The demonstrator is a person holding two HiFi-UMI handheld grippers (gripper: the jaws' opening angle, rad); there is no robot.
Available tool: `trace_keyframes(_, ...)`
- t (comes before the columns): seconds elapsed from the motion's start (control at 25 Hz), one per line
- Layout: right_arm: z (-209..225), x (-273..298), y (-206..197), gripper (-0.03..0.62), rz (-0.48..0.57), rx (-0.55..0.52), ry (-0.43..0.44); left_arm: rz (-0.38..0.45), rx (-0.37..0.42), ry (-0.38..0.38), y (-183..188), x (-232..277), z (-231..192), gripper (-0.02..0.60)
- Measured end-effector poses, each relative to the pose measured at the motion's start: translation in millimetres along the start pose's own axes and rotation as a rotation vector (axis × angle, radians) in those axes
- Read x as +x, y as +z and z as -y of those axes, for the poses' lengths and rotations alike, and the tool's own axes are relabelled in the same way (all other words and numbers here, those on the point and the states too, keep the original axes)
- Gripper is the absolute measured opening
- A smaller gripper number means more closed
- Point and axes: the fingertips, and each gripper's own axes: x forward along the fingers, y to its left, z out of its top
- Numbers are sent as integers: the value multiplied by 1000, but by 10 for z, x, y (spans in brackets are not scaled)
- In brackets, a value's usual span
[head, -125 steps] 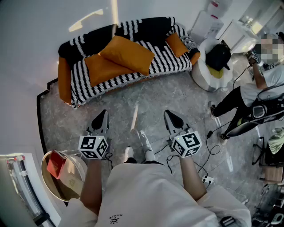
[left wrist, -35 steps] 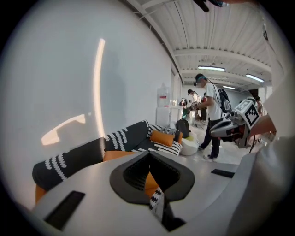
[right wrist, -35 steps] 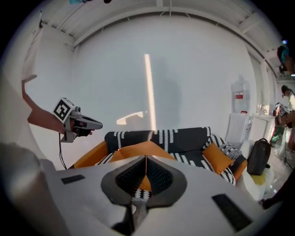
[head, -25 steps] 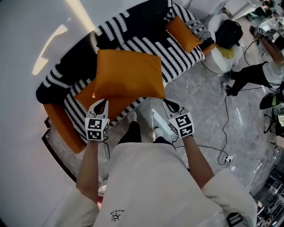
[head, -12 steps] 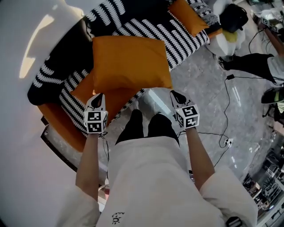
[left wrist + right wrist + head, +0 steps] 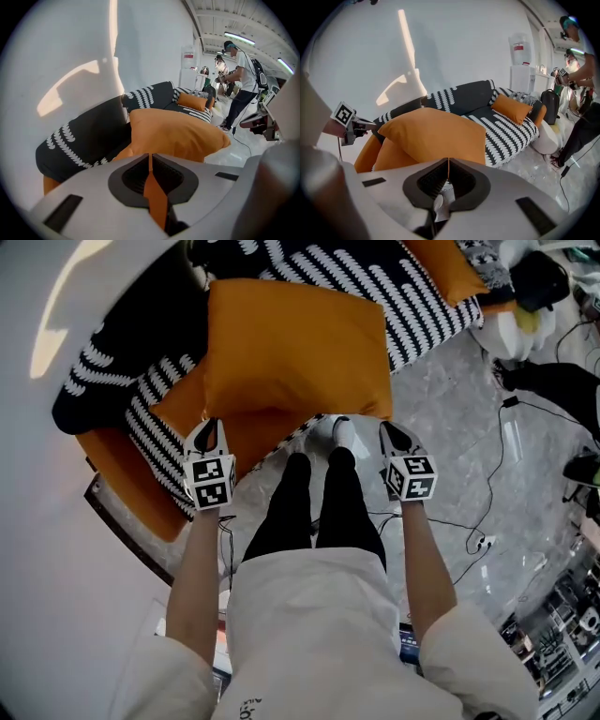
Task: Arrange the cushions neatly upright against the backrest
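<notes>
— Where's the big cushion (image 6: 291, 343)?
— At your 12 o'clock, lying on the sofa (image 6: 412, 296). Your left claw (image 6: 208, 427) and right claw (image 6: 386, 429) are shut tight, holding nothing.
— Any difference?
— Only your right gripper view shows the other claw, at 9 o'clock.

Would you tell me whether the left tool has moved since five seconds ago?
Yes: the left tool has come from over the floor up to the sofa.

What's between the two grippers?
The person's legs in black trousers, between the left gripper and the right gripper, seen in the head view.
</notes>
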Motion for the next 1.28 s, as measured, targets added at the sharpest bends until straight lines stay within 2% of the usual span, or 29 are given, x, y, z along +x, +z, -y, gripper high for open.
trace_keyframes(0.16,144,218,-243,25,-35,1,22,-17,-5,41,-118,96,-23,24)
trace_keyframes(0.28,191,338,-396,30,-67,-13,61,-34,2,62,-191,175,-73,112)
trace_keyframes(0.32,199,366,-443,51,-79,-19,74,-41,6,70,-207,191,-99,123)
trace_keyframes(0.36,209,393,-486,125,-93,-23,85,-48,11,79,-218,203,-128,142)
trace_keyframes(0.4,221,419,-525,170,-105,-28,94,-55,17,88,-225,216,-159,155)
trace_keyframes(0.6,374,543,-657,260,-129,-44,102,-72,2,112,-265,346,-263,215)
trace_keyframes(0.76,389,621,-743,288,-133,-32,125,-83,-10,107,-301,382,-355,250)
trace_keyframes(1.04,707,774,-977,327,-169,-43,71,-97,41,76,-312,490,-355,256)
trace_keyframes(1.16,783,874,-1039,333,-191,-51,90,-105,53,61,-295,530,-326,255)
trace_keyframes(1.28,799,981,-1075,333,-209,-60,117,-114,59,26,-283,584,-255,212)
